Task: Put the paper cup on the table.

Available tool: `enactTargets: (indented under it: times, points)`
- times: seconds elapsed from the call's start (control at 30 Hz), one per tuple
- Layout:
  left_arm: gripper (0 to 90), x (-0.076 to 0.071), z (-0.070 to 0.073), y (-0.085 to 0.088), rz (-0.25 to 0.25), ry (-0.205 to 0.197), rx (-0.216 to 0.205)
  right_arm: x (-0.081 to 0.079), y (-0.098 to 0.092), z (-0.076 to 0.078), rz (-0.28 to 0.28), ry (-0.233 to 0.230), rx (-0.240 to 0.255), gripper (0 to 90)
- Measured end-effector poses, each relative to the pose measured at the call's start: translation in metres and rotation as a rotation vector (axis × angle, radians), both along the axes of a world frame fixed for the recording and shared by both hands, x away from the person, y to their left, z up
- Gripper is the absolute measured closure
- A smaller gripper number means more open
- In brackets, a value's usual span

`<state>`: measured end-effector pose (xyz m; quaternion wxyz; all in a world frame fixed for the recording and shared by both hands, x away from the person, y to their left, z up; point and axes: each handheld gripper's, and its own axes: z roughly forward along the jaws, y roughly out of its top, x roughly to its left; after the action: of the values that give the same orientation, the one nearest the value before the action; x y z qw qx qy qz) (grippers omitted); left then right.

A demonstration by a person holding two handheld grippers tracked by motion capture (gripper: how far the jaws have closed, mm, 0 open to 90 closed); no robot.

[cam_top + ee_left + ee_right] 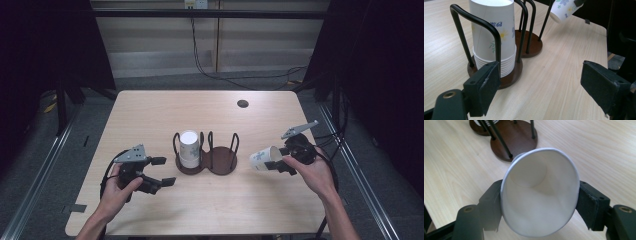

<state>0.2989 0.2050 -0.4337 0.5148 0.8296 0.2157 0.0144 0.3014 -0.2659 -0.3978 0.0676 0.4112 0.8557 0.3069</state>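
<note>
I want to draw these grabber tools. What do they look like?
Both grippers, the left gripper and the right gripper, are black. Each has two flat, blocky black fingers with small brass-coloured screw holes farther back, a grey three-cornered plate on top and a black cable trailing off. The person's forearms show no sleeves.

Round grommet hole (243, 103) in wooden table (150, 115), black cable (210, 72) across grey floor (30, 150)
</note>
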Motion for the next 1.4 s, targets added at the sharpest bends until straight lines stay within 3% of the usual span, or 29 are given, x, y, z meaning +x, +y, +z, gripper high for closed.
enactTargets:
  times: [0.23, 0.3, 0.5, 0.6, 1.1, 1.17, 1.23, 1.4]
  points:
    - [15.8, 0.0, 0.0, -0.001, -0.002, 0.003, 0.0, 0.014, 0.001, 0.009, -0.014, -0.006, -0.03, 29.1]
    - [15.8, 0.0, -0.001, 0.0, -0.01, 0.012, -0.01, 0.018, 0.0, 0.011, -0.027, -0.002, -0.022, 29.0]
    - [15.8, 0.0, -0.001, 0.0, -0.011, 0.005, 0.003, 0.031, 0.004, 0.017, -0.038, 0.02, -0.061, 29.1]
    - [15.9, 0.0, -0.002, 0.0, -0.01, 0.003, 0.011, 0.038, 0.005, 0.016, -0.049, 0.04, -0.059, 29.1]
    - [15.8, 0.001, -0.003, 0.001, -0.01, 0.004, 0.009, 0.068, 0.013, 0.016, -0.068, 0.097, -0.153, 29.1]
    - [15.8, 0.002, -0.003, 0.002, -0.003, 0.002, 0.008, 0.073, 0.013, 0.016, -0.067, 0.11, -0.144, 29.1]
    - [15.9, 0.002, -0.003, 0.002, 0.001, -0.001, 0.006, 0.076, 0.014, 0.015, -0.071, 0.121, -0.17, 29.1]
    - [15.9, 0.002, -0.003, 0.003, 0.0, 0.002, 0.007, 0.084, 0.014, 0.009, -0.078, 0.143, -0.169, 28.9]
